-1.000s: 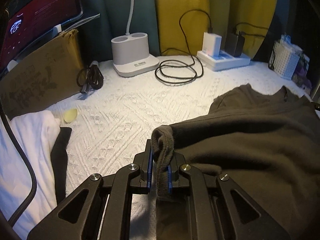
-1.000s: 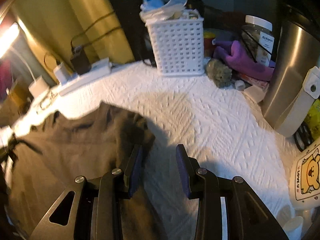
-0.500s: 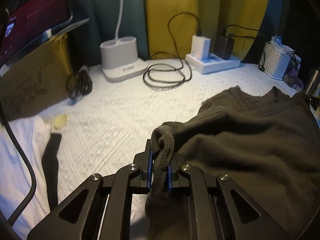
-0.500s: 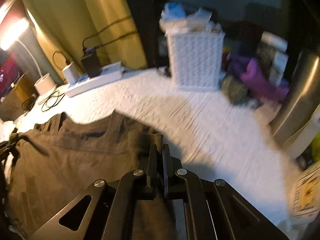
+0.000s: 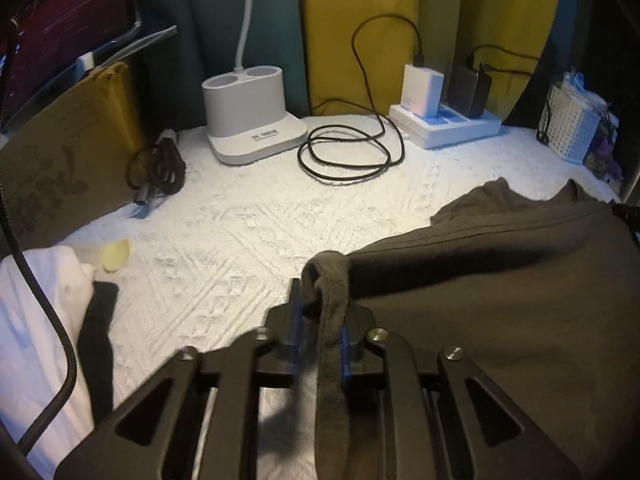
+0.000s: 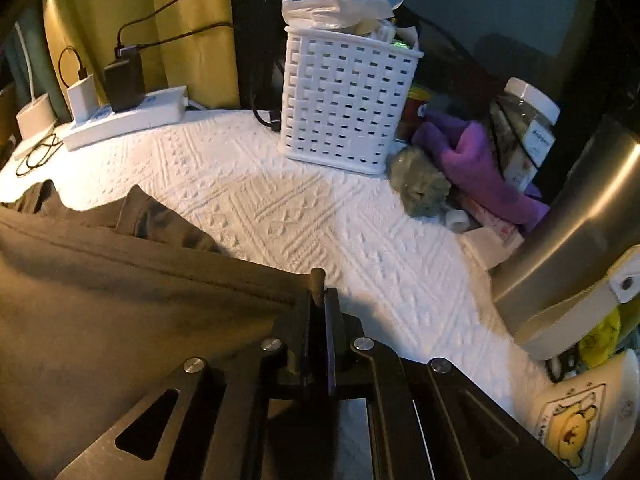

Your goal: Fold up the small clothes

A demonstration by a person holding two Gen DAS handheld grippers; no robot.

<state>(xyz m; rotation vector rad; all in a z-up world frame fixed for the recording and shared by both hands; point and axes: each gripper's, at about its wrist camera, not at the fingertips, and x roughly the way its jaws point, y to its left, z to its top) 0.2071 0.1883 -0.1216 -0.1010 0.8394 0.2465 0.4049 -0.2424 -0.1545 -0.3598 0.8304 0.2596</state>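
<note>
1. The left black two-finger claw [image 5: 318,320] has a bunched edge of the dark brown fabric garment [image 5: 500,300] between its blue-padded fingers [image 5: 344,350], with a gap beside the left pad.
2. The garment spreads right over the white textured table cover [image 5: 248,232].
3. At the back stand a white lamp base [image 5: 250,120], a coiled black cable [image 5: 348,156] and a white power strip [image 5: 448,126].
4. A white cloth [image 5: 36,312] lies at left.

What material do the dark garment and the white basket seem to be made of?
Dark garment: probably a soft knit such as cotton jersey or light fleece; matte, slightly fuzzy, drapes limply where the right tool pinches it. White basket: likely moulded plastic; smooth, with a slight sheen, rigid walls with regular rectangular holes.
</note>
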